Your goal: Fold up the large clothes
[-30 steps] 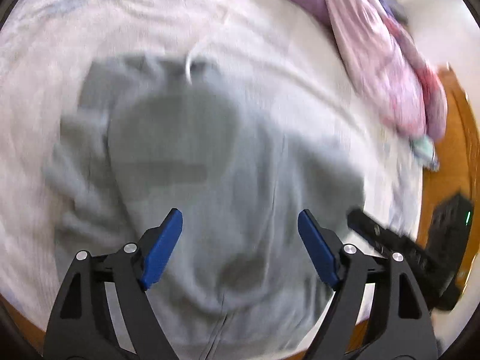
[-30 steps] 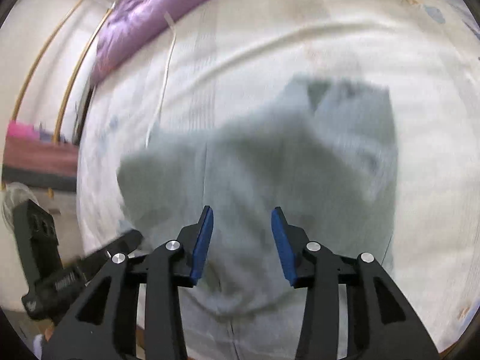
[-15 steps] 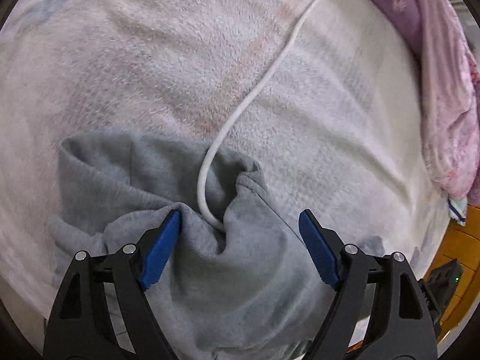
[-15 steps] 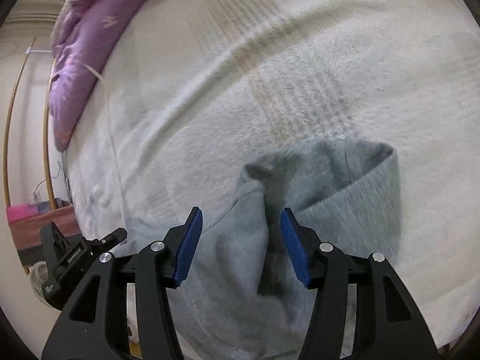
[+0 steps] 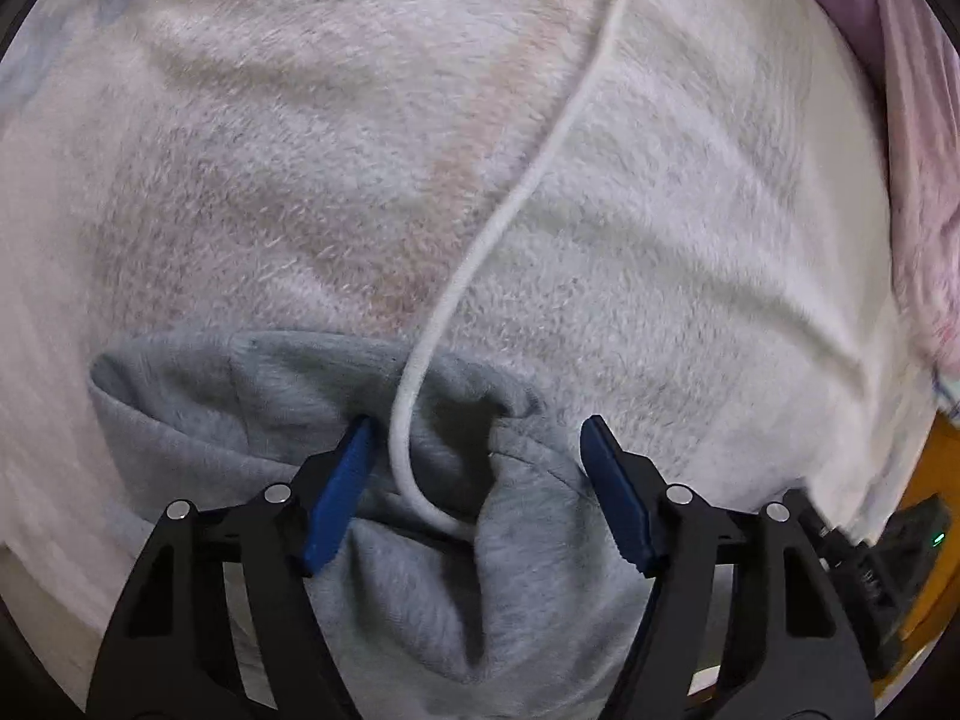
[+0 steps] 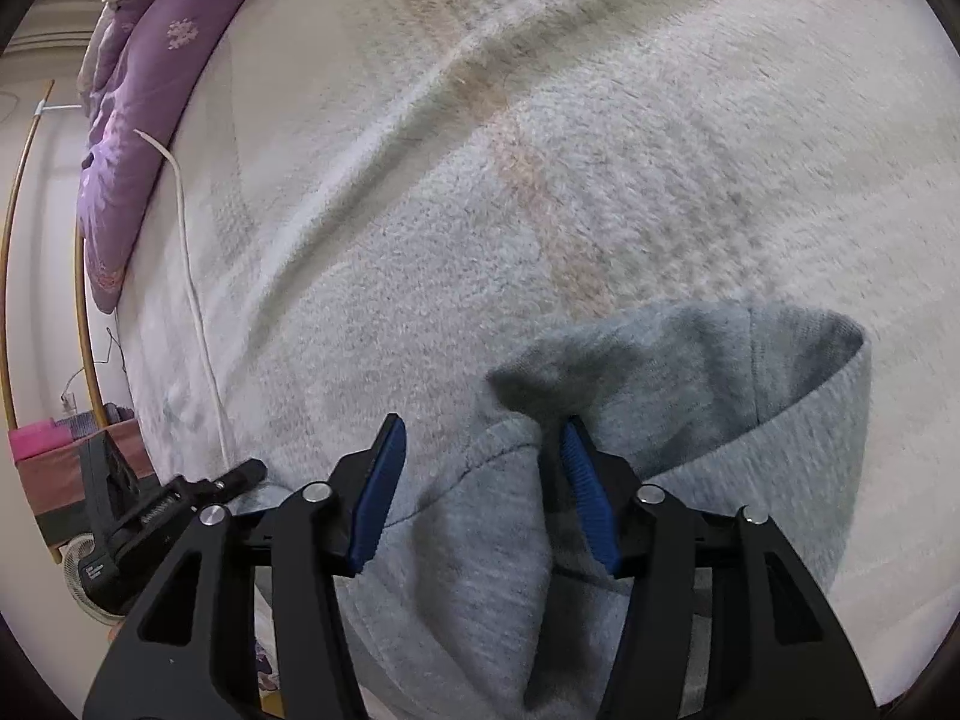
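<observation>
With both the left gripper [image 5: 477, 468] and the right gripper [image 6: 483, 468] spread open over the grey sweatshirt [image 6: 690, 420] bunched on the fleece blanket [image 5: 300, 150], nothing was gripped, and the white cable [image 5: 480, 252] could have been pinched in.

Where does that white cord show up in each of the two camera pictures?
Left wrist view: the white cord runs from the upper right down the blanket onto the grey garment, ending between the open left gripper fingers.
Right wrist view: the cord lies far left, by the purple quilt.
Shared landmark: the grey garment.
</observation>
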